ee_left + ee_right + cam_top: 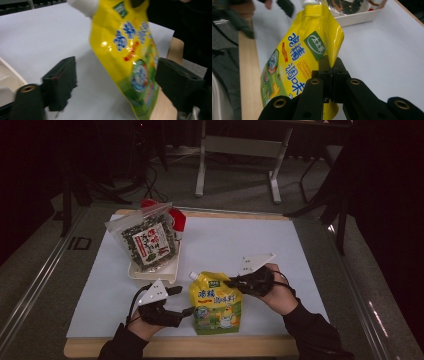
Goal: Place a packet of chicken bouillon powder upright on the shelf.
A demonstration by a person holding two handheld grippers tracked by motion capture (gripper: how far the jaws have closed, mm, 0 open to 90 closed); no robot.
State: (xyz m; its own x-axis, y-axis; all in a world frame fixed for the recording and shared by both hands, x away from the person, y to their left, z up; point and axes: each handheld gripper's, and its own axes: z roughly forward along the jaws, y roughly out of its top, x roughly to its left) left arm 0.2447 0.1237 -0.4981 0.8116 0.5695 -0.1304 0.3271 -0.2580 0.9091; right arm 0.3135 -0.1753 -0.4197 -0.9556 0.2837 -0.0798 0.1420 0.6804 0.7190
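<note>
Nearest me, the left gripper [187,310] sits at the front edge of the table, jaws spread wide with nothing between them. Left gripper view confirms: both black pads apart, yellow glossy plastic stand-up pouch with a white screw cap [130,57] hanging in the gap, touching neither pad as far as I can see.

Right gripper [231,282] has its jaws pressed together on the pouch's upper side edge. In the right gripper view I see the pads pinching the yellow film right by the green logo patch [318,45]. Pouch is tilted, cap end pointing away from me; whether its bottom rests on the white paper sheet [240,240] I can't tell.

Behind the left gripper: shallow white rectangular plastic tray [167,270], holding a clear zip bag of dark dried seaweed with a red-and-white label [147,240], leaning upright. Something red [177,219] behind it, can't identify it.

Sheet covers most of the light wooden tabletop [200,347].
</note>
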